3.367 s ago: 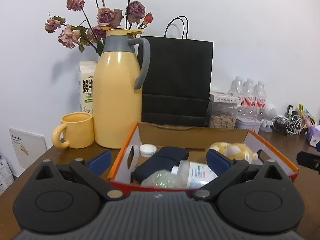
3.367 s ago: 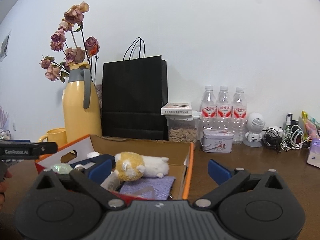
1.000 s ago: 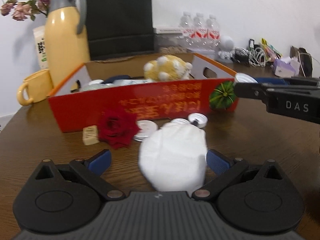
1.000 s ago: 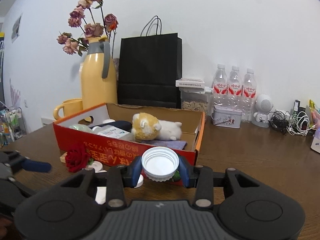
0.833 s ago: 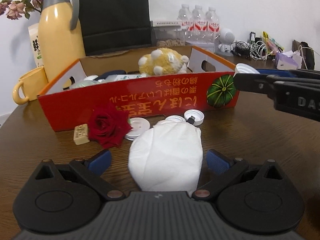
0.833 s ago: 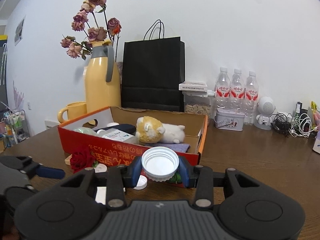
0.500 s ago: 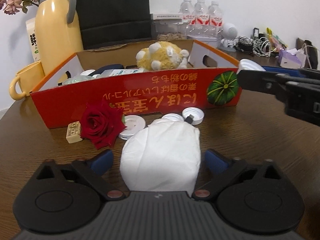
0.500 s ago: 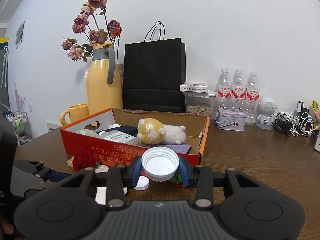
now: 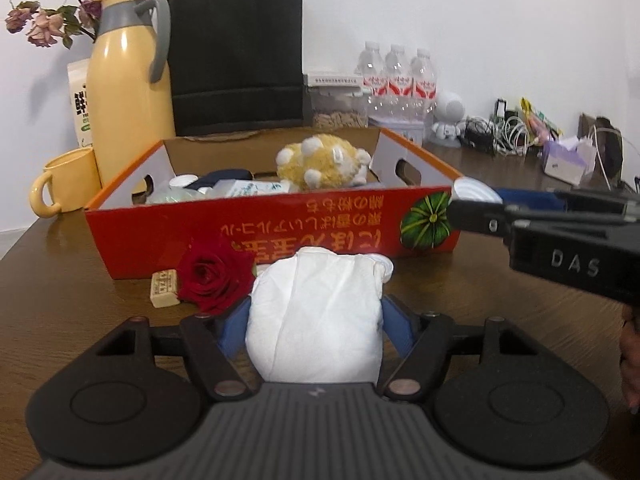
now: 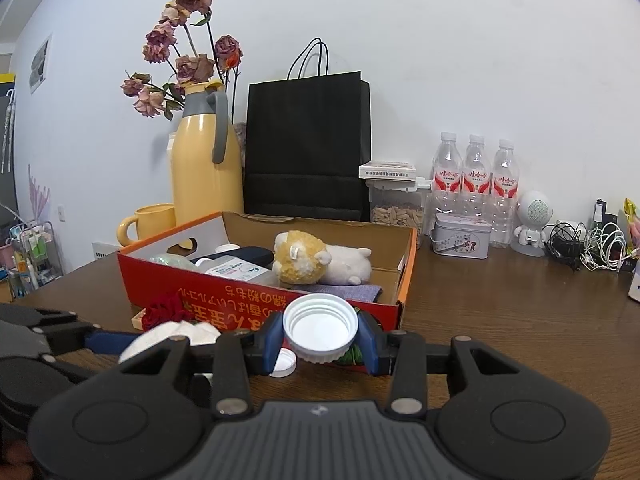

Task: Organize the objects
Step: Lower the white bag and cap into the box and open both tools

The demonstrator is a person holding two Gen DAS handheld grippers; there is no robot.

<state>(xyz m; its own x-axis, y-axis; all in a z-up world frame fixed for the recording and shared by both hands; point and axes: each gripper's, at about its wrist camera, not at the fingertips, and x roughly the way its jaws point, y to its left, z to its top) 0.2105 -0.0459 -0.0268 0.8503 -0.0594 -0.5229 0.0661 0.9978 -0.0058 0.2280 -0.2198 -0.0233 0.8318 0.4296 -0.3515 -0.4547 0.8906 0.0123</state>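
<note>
My left tongs [image 9: 314, 322] had just closed on the pouch [image 9: 316, 316]; right [image 10: 320, 338] clamped a lid [image 10: 320, 326]. Box [image 9: 256, 236] part-filled; rose [image 9: 212, 272] remained outside.

Both wrist fisheyes sit low over the table [image 9: 72, 292], facing the wall. The left looks close at the red box [image 9: 280, 220] front; the right views that box [image 10: 256, 296] from further right.

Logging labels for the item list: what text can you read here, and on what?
"DAS": side of the right gripper.
Red box: upside-down yellow Japanese print, not legible to me.
Bottles, carton, tin: print too small.
</note>
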